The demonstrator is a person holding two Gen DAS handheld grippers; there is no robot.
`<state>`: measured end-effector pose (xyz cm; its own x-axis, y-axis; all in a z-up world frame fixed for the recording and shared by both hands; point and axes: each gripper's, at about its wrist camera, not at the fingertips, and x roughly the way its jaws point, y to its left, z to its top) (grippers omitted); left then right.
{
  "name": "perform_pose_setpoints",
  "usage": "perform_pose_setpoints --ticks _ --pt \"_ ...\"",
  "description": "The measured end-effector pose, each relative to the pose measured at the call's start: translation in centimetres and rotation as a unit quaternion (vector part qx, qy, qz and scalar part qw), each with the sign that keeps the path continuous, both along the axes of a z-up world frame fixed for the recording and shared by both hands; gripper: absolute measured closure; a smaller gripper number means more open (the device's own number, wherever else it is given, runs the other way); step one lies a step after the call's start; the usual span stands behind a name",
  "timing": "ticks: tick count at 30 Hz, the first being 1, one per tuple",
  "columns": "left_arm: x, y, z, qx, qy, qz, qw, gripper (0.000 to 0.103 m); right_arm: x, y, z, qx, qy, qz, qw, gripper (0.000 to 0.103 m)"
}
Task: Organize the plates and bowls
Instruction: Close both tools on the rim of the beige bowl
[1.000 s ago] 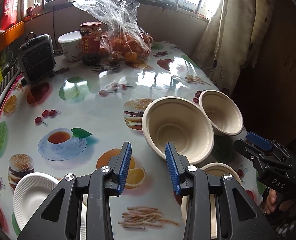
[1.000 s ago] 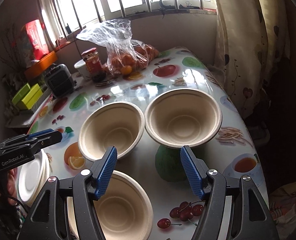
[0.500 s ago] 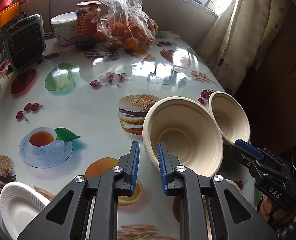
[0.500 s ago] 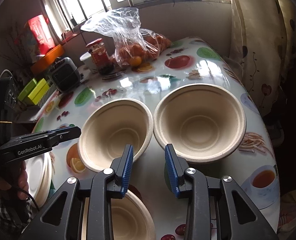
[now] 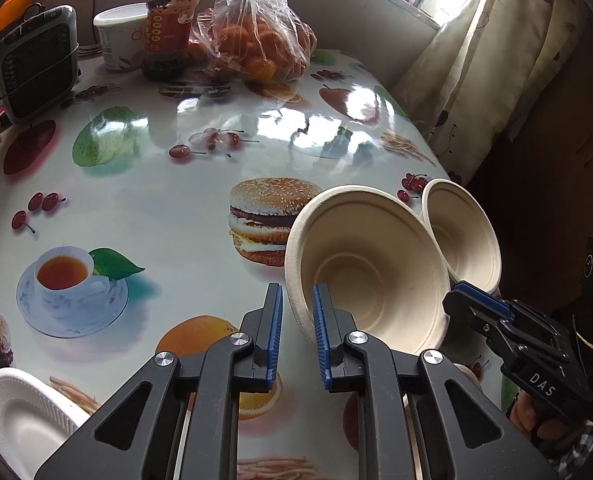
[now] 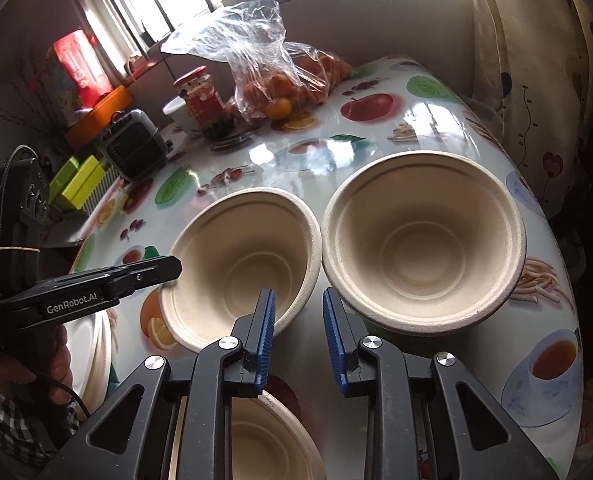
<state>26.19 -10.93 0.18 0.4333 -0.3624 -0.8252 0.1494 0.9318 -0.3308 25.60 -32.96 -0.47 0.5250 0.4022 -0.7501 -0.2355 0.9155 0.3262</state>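
My left gripper (image 5: pixel 297 330) is shut on the near rim of a beige paper bowl (image 5: pixel 370 276) and holds it tilted over the table. A second beige bowl (image 5: pixel 462 236) sits just right of it. In the right wrist view the held bowl (image 6: pixel 240 268) is on the left, the second bowl (image 6: pixel 422 240) on the right, and a third bowl (image 6: pixel 272 436) lies under my right gripper (image 6: pixel 298 342). My right gripper is narrowly open and empty, its fingers between the two bowls' near rims. White paper plates (image 5: pixel 24 416) are stacked at the table's near left.
At the table's far end stand a bag of oranges (image 5: pixel 256 36), a red-lidded jar (image 5: pixel 168 28), a white tub (image 5: pixel 118 34) and a small grey heater (image 5: pixel 36 64). A curtain (image 5: pixel 476 60) hangs past the right edge.
My left gripper moved forward and closed on the left bowl's rim, tipping it up. My right gripper narrowed from wide open and moved forward between the bowls.
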Motion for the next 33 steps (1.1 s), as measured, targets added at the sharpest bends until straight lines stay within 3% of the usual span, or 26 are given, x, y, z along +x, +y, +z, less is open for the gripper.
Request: perform_pose_setpoints --ticks 6,33 --pt "0.24 -0.07 -0.1 0.0 0.0 0.001 1.0 0.092 0.31 -0.01 -0.18 0.004 0.002 0.001 1.0 0.086" --pt "-0.18 -0.04 0.79 0.004 -0.013 0.003 0.9999 0.092 -0.14 -0.13 0.59 0.007 -0.009 -0.004 1.0 0.089"
